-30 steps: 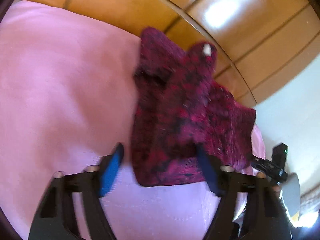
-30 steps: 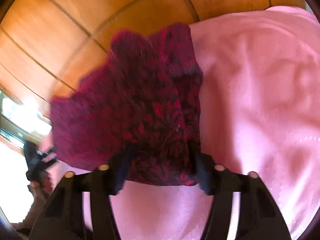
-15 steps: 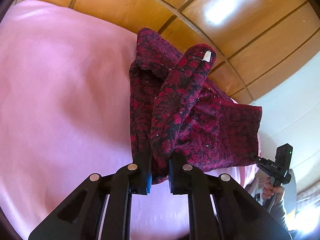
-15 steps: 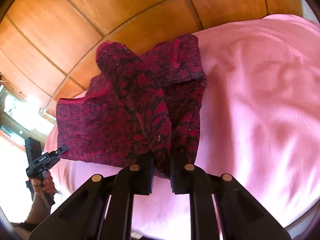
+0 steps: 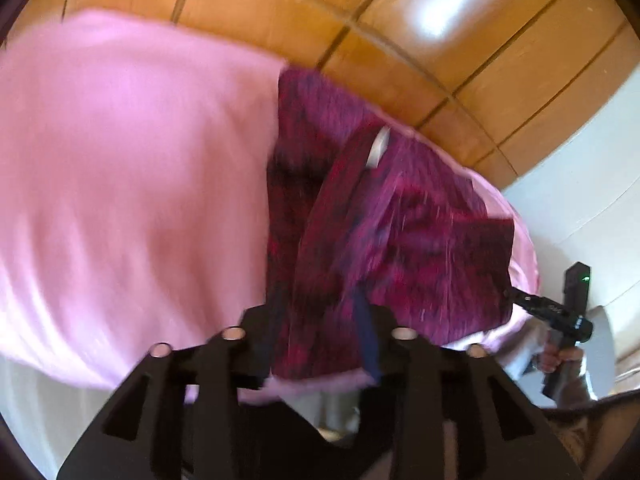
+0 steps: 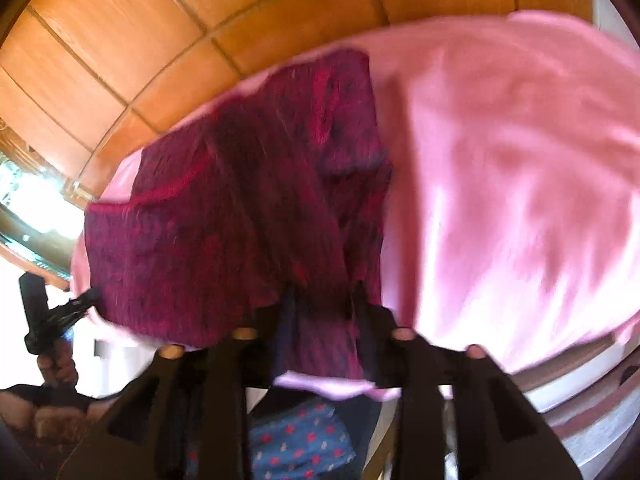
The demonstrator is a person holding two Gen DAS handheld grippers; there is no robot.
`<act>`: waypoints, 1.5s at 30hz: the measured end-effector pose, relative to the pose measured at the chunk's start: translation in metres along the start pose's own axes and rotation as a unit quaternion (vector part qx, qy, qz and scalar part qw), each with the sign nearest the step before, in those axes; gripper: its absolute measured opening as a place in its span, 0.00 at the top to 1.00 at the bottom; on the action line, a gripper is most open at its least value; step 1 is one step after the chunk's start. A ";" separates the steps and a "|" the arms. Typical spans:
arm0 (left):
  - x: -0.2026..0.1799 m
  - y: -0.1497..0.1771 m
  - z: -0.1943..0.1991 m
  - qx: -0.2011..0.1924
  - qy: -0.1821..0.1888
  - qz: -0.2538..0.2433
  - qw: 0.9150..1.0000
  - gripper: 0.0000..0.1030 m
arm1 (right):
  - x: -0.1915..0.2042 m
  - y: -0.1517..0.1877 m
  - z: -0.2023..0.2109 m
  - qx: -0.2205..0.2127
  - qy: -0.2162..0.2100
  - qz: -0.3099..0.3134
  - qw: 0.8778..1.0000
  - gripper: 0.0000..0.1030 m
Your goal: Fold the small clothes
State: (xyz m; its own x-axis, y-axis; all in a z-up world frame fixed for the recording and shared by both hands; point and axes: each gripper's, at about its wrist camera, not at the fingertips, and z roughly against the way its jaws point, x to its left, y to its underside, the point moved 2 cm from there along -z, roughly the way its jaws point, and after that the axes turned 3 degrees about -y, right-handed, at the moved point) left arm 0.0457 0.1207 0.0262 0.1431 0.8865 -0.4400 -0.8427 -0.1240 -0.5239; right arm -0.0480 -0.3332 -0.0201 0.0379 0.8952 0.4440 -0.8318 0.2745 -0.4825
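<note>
A dark red patterned garment [image 5: 400,232] lies partly folded on the pink bedcover [image 5: 132,184], with a white label [image 5: 378,144] showing. My left gripper [image 5: 320,332] sits at its near edge with the jaws parted and cloth between them. In the right wrist view the same garment [image 6: 224,232] lies on the pink cover [image 6: 500,184]. My right gripper [image 6: 320,328] stands at its near hem, jaws parted with cloth between them. Both views are blurred by motion.
Wooden panelling [image 5: 400,20] runs behind the bed. The right gripper shows at the right of the left wrist view [image 5: 560,312], the left gripper at the left of the right wrist view [image 6: 48,312]. A blue spotted cloth [image 6: 304,440] lies below the bed's edge.
Half a second ago both grippers were shut on the garment's near edge. Both have since opened partly and pulled back toward the bed's near edge.
</note>
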 end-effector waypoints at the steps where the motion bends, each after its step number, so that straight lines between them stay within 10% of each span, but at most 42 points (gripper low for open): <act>1: 0.000 -0.005 0.003 -0.013 -0.013 -0.010 1.000 0.52 | 0.002 -0.003 0.005 -0.009 0.004 0.008 1.000 0.62; 8: -0.036 -0.036 -0.003 -0.054 -0.068 -0.122 0.989 0.52 | 0.049 -0.036 -0.005 -0.074 0.059 0.115 0.989 0.58; 16: -0.047 -0.037 -0.045 -0.019 -0.066 -0.188 0.980 0.52 | 0.060 -0.033 -0.074 -0.027 0.129 0.183 0.974 0.72; 24: -0.056 -0.036 -0.055 -0.033 -0.086 -0.211 0.973 0.83 | 0.034 -0.032 -0.089 -0.021 0.118 0.147 0.982 0.84; 45: -0.080 -0.031 -0.014 -0.102 -0.109 -0.230 0.962 0.85 | 0.066 -0.035 -0.028 -0.069 0.088 0.154 0.982 0.89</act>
State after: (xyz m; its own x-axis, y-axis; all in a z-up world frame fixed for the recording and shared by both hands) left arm 0.0677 0.0474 0.0674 0.3449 0.9383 0.0239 -0.5940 0.2379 -0.7685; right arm -0.0008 -0.2740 0.0045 -0.0989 0.9867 0.1288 -0.7362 0.0145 -0.6766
